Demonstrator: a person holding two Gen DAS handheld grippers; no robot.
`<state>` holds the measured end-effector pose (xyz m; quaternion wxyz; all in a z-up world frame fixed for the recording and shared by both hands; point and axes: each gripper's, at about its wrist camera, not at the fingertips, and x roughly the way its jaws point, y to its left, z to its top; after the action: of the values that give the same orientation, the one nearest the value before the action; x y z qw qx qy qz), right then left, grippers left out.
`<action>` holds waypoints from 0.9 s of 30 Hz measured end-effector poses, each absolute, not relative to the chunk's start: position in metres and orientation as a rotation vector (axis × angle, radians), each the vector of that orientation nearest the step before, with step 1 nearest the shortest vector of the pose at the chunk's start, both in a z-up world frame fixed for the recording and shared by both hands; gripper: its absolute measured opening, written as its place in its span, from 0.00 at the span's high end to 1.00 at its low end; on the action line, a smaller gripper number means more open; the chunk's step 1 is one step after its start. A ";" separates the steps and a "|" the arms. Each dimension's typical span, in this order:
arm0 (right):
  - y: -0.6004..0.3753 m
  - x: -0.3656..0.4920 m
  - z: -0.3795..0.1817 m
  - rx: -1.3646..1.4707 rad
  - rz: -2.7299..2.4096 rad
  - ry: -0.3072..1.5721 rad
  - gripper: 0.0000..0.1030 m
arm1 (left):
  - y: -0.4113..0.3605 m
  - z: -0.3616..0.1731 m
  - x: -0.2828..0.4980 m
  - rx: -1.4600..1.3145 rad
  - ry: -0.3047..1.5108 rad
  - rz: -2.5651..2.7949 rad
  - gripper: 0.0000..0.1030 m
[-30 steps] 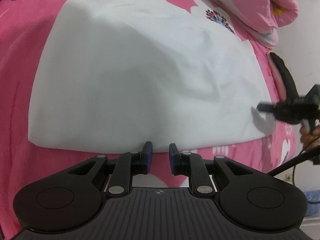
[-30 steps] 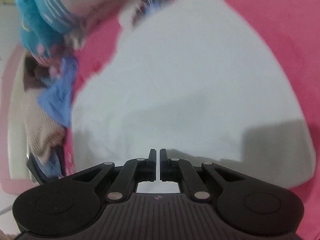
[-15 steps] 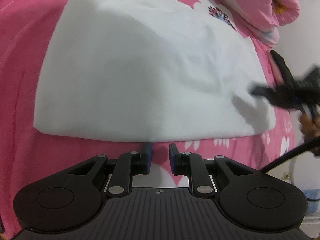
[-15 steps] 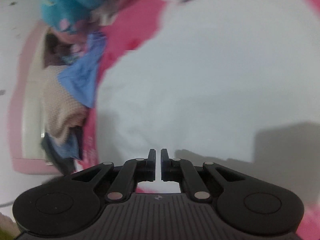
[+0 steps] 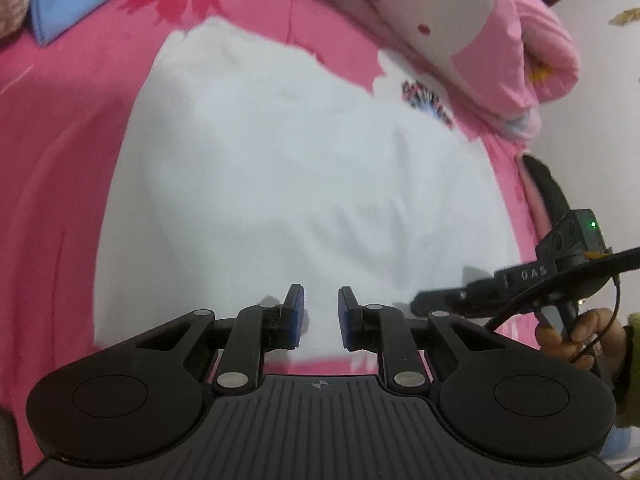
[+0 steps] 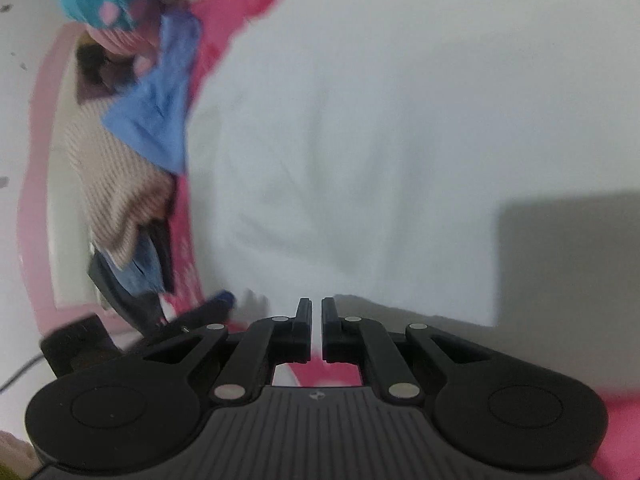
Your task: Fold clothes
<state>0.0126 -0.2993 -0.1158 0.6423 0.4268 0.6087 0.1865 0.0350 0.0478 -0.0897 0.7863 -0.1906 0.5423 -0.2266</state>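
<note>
My left cam looks fwd and steeply down along my left hand-held gripper (image 5: 319,318), close over the white garment (image 5: 280,184) on the pink bed (image 5: 52,168). Right cam does likewise along my right hand-held gripper (image 6: 316,326), near the garment's edge. Both share the garment and blue cloth (image 6: 160,112); each sees the other gripper.

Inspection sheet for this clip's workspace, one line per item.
Surface: pink floral bedsheet.
Job's things: white cloth garment spread flat.
Clutter: blue cloth, beige knit, pink floral pillow.
Grippers: left hand-held gripper slightly open at the garment's near edge, nothing between the jaws; right hand-held gripper shut, empty.
Cables: black cable on the right hand-held gripper.
Surroundings: white wall.
</note>
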 end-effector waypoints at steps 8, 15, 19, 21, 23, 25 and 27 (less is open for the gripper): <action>-0.280 0.045 -0.144 1.001 0.436 1.381 0.98 | 0.073 -0.105 0.040 -0.434 1.175 -0.304 0.83; -0.267 0.036 -0.147 0.976 0.450 1.456 0.96 | 0.118 -0.100 0.024 -0.534 1.172 -0.180 0.84; -0.255 0.058 -0.126 0.967 0.547 1.388 0.96 | 0.119 -0.097 0.023 -0.531 1.161 -0.170 0.84; -0.245 0.079 -0.121 0.976 0.568 1.333 0.96 | 0.119 -0.100 0.024 -0.536 1.163 -0.163 0.84; -0.234 0.102 -0.118 0.976 0.588 1.292 0.96 | 0.119 -0.101 0.024 -0.547 1.163 -0.155 0.84; -0.218 0.127 -0.119 0.950 0.617 1.271 0.96 | 0.119 -0.102 0.024 -0.553 1.161 -0.150 0.84; -0.198 0.152 -0.124 0.914 0.640 1.265 0.96 | 0.119 -0.103 0.023 -0.551 1.158 -0.150 0.84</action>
<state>0.1522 -0.1983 -0.1240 0.6651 0.4046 0.5600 0.2833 0.0229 0.1190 -0.1025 0.7987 -0.2566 0.5398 -0.0700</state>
